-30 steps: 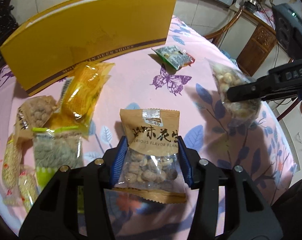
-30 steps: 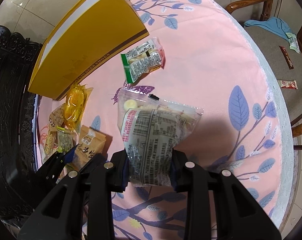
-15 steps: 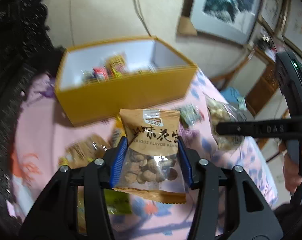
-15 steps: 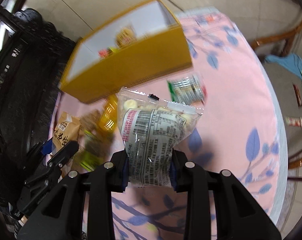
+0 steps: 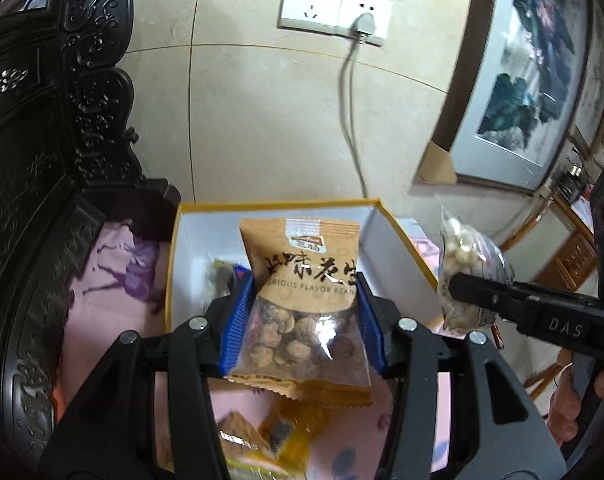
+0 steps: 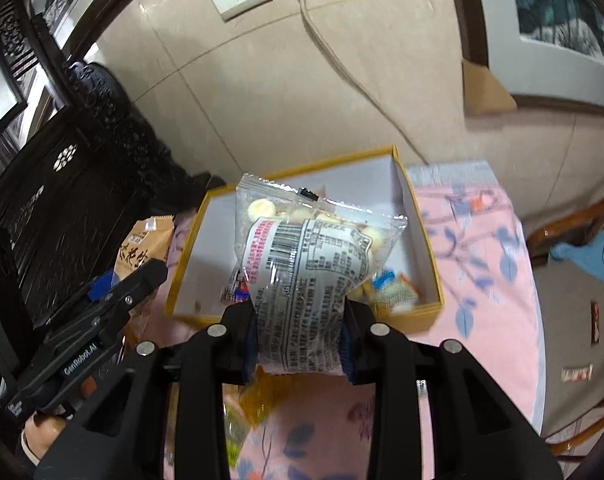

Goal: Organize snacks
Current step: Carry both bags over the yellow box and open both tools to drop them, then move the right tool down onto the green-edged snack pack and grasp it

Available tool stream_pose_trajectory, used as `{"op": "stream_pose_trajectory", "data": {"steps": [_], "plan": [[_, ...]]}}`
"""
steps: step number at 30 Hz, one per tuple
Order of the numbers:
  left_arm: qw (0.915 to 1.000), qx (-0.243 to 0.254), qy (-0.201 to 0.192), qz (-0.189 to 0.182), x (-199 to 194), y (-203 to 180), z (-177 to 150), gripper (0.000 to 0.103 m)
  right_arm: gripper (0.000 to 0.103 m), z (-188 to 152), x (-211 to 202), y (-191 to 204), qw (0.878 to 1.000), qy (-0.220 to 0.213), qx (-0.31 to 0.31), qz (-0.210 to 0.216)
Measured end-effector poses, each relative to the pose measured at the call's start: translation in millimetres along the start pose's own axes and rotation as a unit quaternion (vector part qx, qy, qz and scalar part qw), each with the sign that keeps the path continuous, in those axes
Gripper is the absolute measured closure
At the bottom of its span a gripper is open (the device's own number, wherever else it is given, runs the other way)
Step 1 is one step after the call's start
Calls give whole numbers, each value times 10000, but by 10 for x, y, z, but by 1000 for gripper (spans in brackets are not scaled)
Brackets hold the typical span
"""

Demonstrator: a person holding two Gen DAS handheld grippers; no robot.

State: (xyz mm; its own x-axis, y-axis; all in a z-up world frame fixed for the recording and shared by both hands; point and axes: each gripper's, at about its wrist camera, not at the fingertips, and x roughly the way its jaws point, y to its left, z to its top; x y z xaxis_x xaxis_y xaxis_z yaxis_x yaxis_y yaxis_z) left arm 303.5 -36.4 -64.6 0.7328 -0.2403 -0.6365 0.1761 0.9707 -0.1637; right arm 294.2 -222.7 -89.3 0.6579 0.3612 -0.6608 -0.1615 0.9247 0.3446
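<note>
Partly done: open yellow cardboard box w/ white inside [image 6: 417,240] already holds a few small packets. Left tool [image 5: 298,320] clamps a brown peanut pouch [image 5: 302,280], right tool [image 6: 300,332] a clear printed bag of pale round snacks [image 6: 305,264], both above box, unreleased. More packets lie on pink floral surface [image 6: 489,280] in front of box.

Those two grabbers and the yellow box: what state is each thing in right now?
Left gripper: shut on brown peanut packet.
Right gripper: shut on clear snack bag.
Yellow box: open, some snacks inside.
Wall socket: one plug inserted.
</note>
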Motion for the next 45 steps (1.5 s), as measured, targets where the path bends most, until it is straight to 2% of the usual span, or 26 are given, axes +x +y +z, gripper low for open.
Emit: {"op": "stream_pose_trajectory", "data": {"steps": [8,10,11,12,13,15,17,21,27,33,38,45], "plan": [[9994,160,160,247,503,61,319,52,70,392,357,186,9991,-213,-367,-42],[9991,208,142,350,584,63,372,30,64,446,454,202,9991,-177,-382,38],[9973,170,88,709,607,75,413,20,56,473,494,195,9992,-168,-353,-36],[9946,63,28,1032,598,115,453,14,39,485,483,189,9992,-209,-294,-145],[9941,-46,-27,1086,567,153,479,5,31,499,452,170,9990,-327,-210,-224],[9958,-349,-326,783,418,249,511,2,4,507,333,145,9972,-668,-104,-306],[9956,-452,-433,693,336,282,520,2,3,507,251,158,9958,-844,-188,-308],[9956,-375,-492,711,241,262,507,2,3,510,229,205,9961,-772,-333,-277],[9957,-426,-433,706,162,241,419,2,3,439,168,248,9961,-753,-387,-256],[9962,-438,-322,684,34,250,231,2,3,207,62,207,9958,-693,-508,-332],[9952,-513,-141,818,-92,333,-60,2,3,-55,-27,-16,9962,-540,-410,-545],[9915,-809,173,1000,-290,556,-591,2,3,-574,-70,-560,9941,-148,-109,-1070]]}}
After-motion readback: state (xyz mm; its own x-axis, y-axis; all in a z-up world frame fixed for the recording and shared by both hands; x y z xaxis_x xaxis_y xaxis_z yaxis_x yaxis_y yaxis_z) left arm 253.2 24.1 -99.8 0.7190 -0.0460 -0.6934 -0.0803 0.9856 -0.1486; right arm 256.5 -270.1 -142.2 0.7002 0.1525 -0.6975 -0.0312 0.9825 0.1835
